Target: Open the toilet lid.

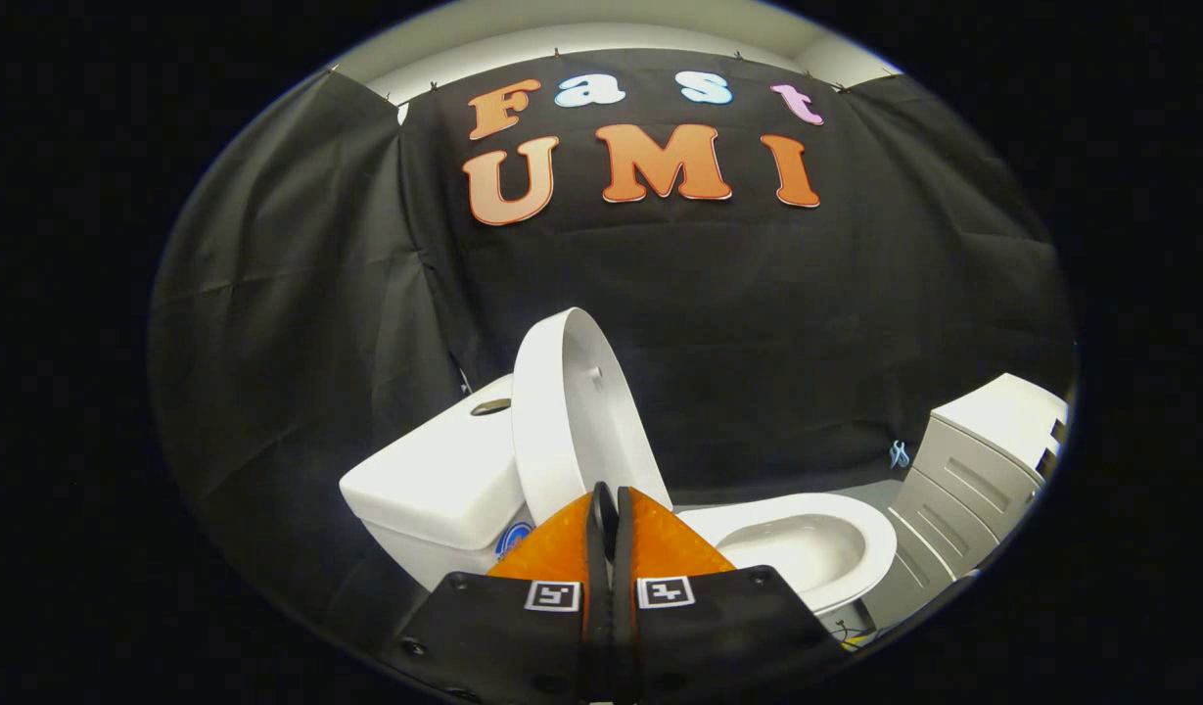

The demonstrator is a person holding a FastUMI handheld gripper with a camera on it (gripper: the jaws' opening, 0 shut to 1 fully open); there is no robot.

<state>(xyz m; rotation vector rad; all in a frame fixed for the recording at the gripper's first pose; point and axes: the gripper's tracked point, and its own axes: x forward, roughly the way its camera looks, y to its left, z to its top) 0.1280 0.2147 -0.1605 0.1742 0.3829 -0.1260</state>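
Furthest left hangs the black cloth wall point(298, 294), creased into long folds, and it runs on behind everything in the booth. Next to the right stands the toilet's white tank point(435, 480), set close to the cloth, with a round flush button point(490, 406) on its top and a small round blue sticker point(513, 537) low on its front face.

Against the right side of the tank leans the toilet lid point(577, 411). It is raised, standing nearly upright and tilted a little back toward the tank, its pale underside turned to the right over the bowl. A small bumper shows as a dot on that underside.

Near, below the lid, is the gripper point(609, 509). Its two fingers lie pressed together with no gap between them and nothing held. Their tips sit just in front of the lid's lower edge; whether they touch it cannot be told.

Right of the fingers lies the white seat point(855, 534), down and flat around the open bowl point(792, 548), whose hollow is plain to see. Beyond the bowl the black cloth meets a grey floor point(880, 494).

Furthest right stands a white cabinet point(973, 470) with panelled drawer fronts, apart from the toilet, and some cables point(846, 634) lie on the floor near the bowl's foot.
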